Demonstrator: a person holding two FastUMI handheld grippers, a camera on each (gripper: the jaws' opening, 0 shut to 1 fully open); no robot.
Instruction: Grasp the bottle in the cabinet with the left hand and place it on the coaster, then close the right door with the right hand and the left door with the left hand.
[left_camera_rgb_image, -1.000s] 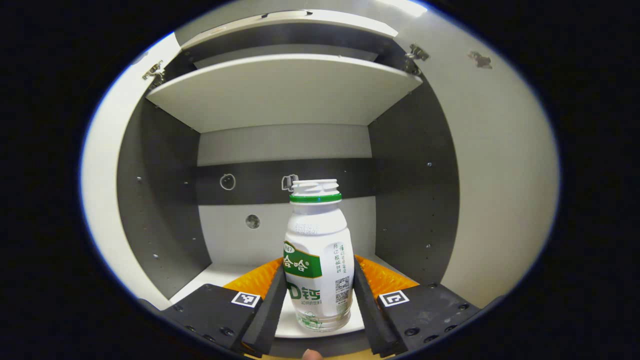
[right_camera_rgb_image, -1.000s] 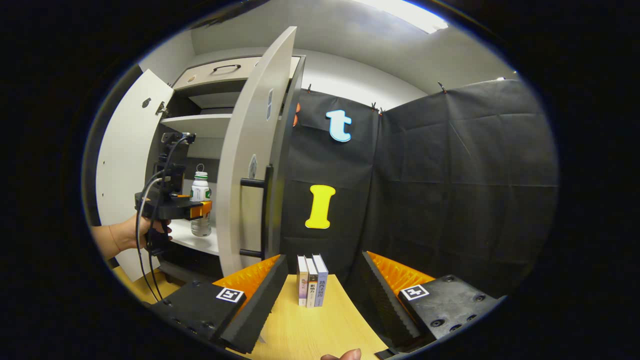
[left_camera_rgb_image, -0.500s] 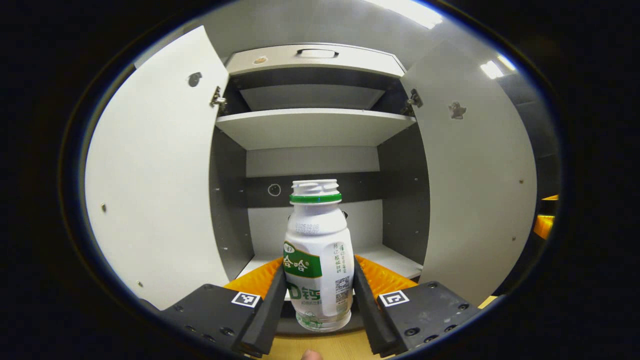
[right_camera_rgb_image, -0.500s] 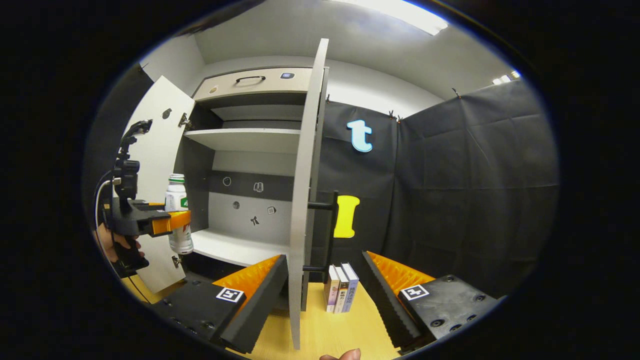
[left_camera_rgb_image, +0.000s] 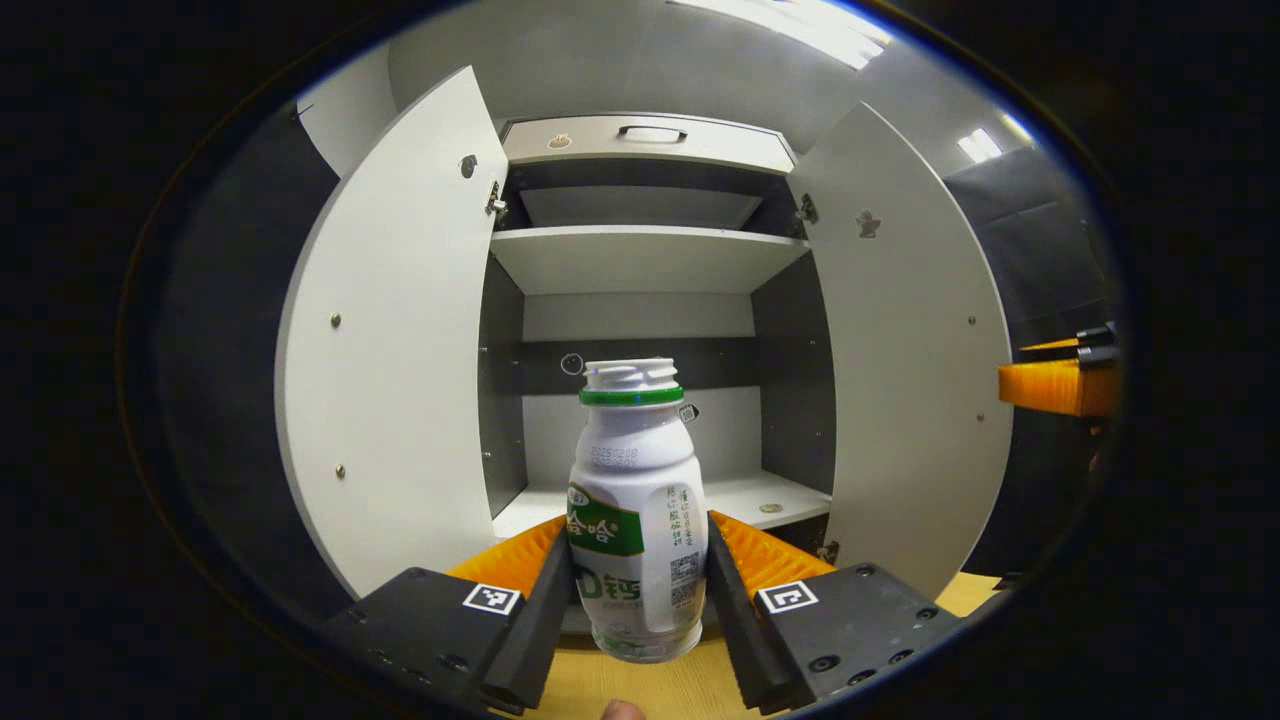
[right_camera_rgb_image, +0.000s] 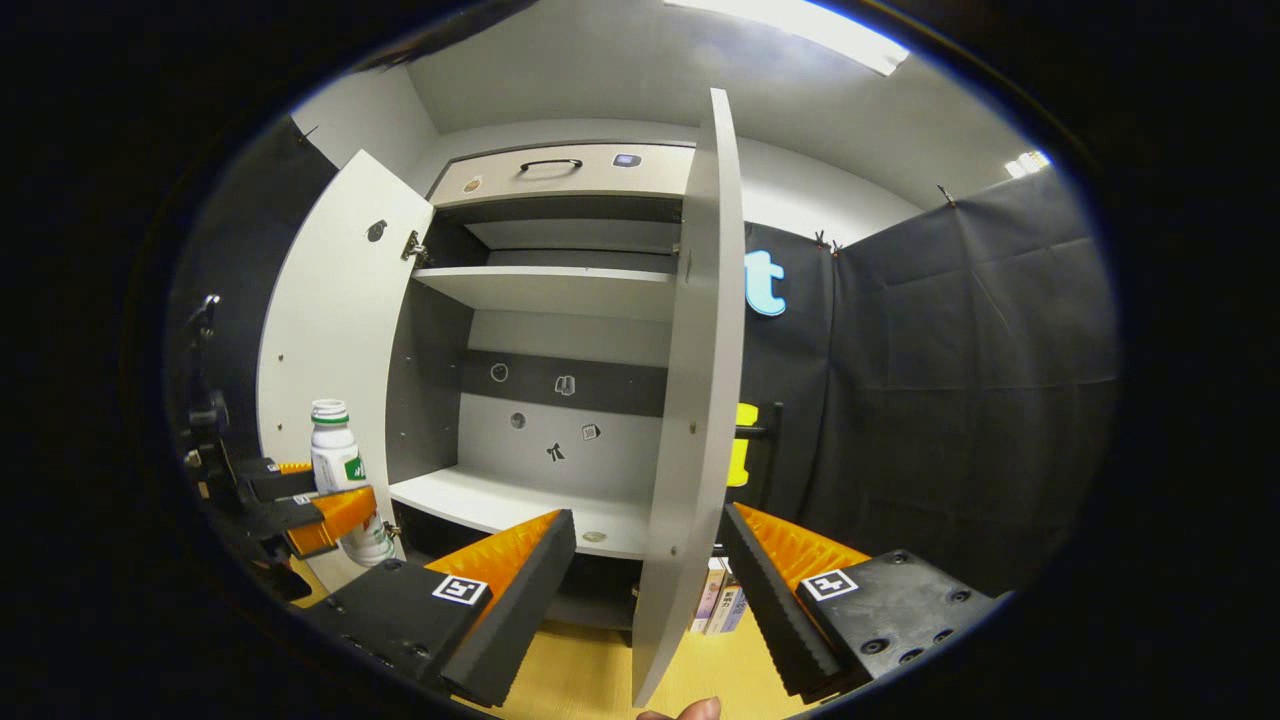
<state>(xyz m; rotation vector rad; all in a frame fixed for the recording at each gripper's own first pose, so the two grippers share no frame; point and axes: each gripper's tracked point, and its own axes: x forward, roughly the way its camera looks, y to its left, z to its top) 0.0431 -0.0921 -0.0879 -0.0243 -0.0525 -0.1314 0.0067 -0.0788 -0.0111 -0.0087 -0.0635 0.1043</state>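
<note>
Left claw (left_camera_rgb_image: 640, 600) is pinching the bottle (left_camera_rgb_image: 637, 505) low on its body, both ribbed fingers (left_camera_rgb_image: 540, 610) pressing on the sides, bottle standing upright between them, its base hanging over the wooden tabletop (left_camera_rgb_image: 650, 690) in front of the cabinet (left_camera_rgb_image: 640, 260). Bottle is looking like a small white plastic one, bulging barrel shape narrowing to a ridged threaded neck, green ring under the mouth, green and white printed label with a small code square. Beyond the left claw the cabinet is standing with both doors swung out: left door (left_camera_rgb_image: 400, 340) to the claw's left, right door (left_camera_rgb_image: 910, 340) to its right, both flat pale matte panels. Inside, pale shelves and darker grey side walls, a dark band across the back panel, a drawer front with a curved handle on top.

Right claw (right_camera_rgb_image: 650, 590) is sitting spread, nothing between its fingers, the right door's edge standing ahead in the gap. Whether that edge is touching the fingers I cannot tell. From the right gripper view the left claw is showing far to the left, holding the bottle beside the left door, clear of the lower shelf (right_camera_rgb_image: 520, 505). That view is also giving some books (right_camera_rgb_image: 722, 600) standing on the tabletop behind the right door, plus the black cloth wall (right_camera_rgb_image: 950, 380). Left gripper view is catching the right claw's fingertips at its far right edge.
</note>
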